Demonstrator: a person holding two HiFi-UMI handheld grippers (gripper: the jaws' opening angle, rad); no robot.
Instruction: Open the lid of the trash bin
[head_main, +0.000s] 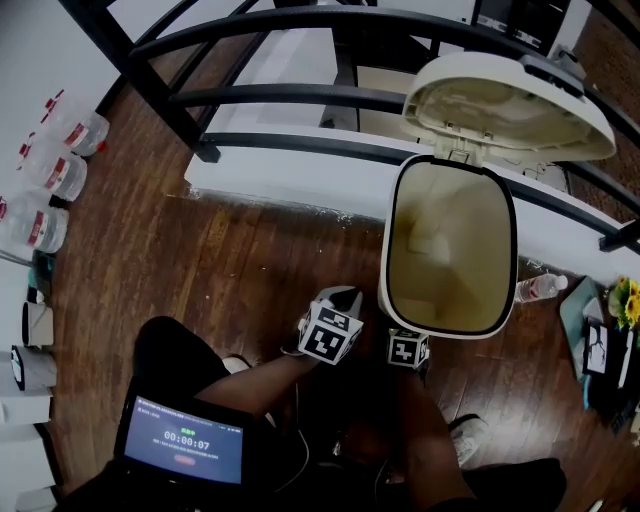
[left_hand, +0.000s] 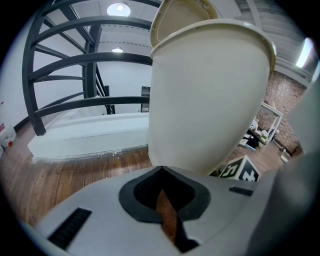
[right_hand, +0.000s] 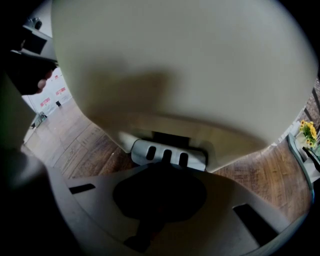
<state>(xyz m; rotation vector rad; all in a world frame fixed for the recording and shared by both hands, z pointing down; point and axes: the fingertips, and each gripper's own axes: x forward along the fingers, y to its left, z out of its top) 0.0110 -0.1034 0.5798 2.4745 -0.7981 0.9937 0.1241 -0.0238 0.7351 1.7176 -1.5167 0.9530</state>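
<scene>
ok so status on the bin job: the trash bin (head_main: 384, 235) sits on the wood floor (head_main: 250, 260) right in front of the black railing (head_main: 300, 98), and its lid (head_main: 505, 100) is flipped up and tipped back past the hinge, so I'm looking straight down into an empty cream bucket; my right gripper (head_main: 408, 349) is low at the front base of the bin, jaws pressed together and pinching nothing, and in the right gripper view the closed tip looks to be sitting on the grey foot pedal (right_hand: 168, 153) with the three slots; my read is that the pedal press is what's holding the lid up, so I'd call this the tail end of the opening step; my left gripper (head_main: 332, 320) is just beside the bin's left side near the floor, jaws together too, only a sliver of floorboard showing through the slit, and it's not touching the bin as far as I can tell; next move, I reckon: hold steady pressure on the pedal and don't let the tip slide off that little plate, or the lid will probably drop shut; left one has no job here.
</scene>
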